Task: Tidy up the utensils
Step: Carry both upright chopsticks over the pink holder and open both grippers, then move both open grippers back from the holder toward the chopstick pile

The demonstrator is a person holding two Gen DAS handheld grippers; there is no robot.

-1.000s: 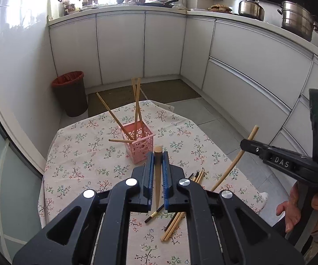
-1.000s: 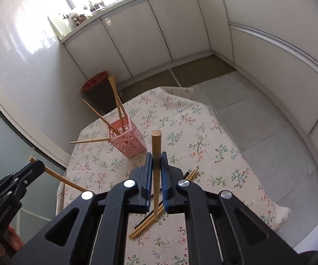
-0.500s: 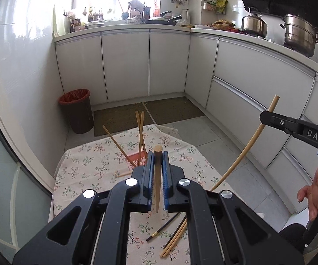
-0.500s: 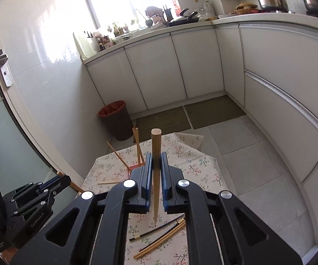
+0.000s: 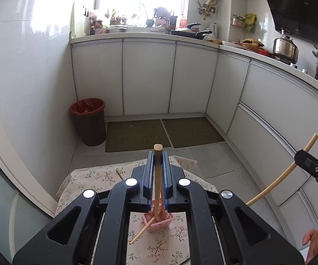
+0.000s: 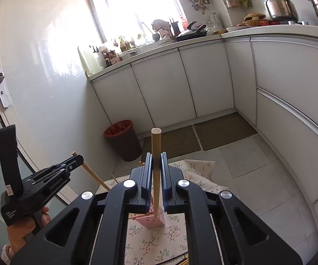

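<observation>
**Two chopsticks held high, one basket waiting below**

Both of our tongs are clenched, each on a single wooden chopstick. Our left gripper point(image 5: 158, 161) pinches the left chopstick point(image 5: 158, 154) upright between its blue pads, blunt end poking up past the tips. Our right gripper point(image 6: 156, 163) grips the right chopstick point(image 6: 156, 145) the same way; in the left wrist view that stick shows at the far right as a long, slanting pale rod.

We are in the carry step: both sticks are lifted clear of the floral tablecloth point(image 5: 92, 176) and hang above the pink basket point(image 5: 159, 222), which stands on the table directly beneath the two grippers. At least one chopstick point(image 5: 141, 231) already leans out of it toward the near left. A few loose sticks seem to lie at the near edge of the table, though only their ends show.

Next, we judge, each thin end must be lowered into the basket's open top, one stick at a time, then let go. The leaning stick crowds the opening, so we should come down steeply to keep from tipping the light basket.
</observation>
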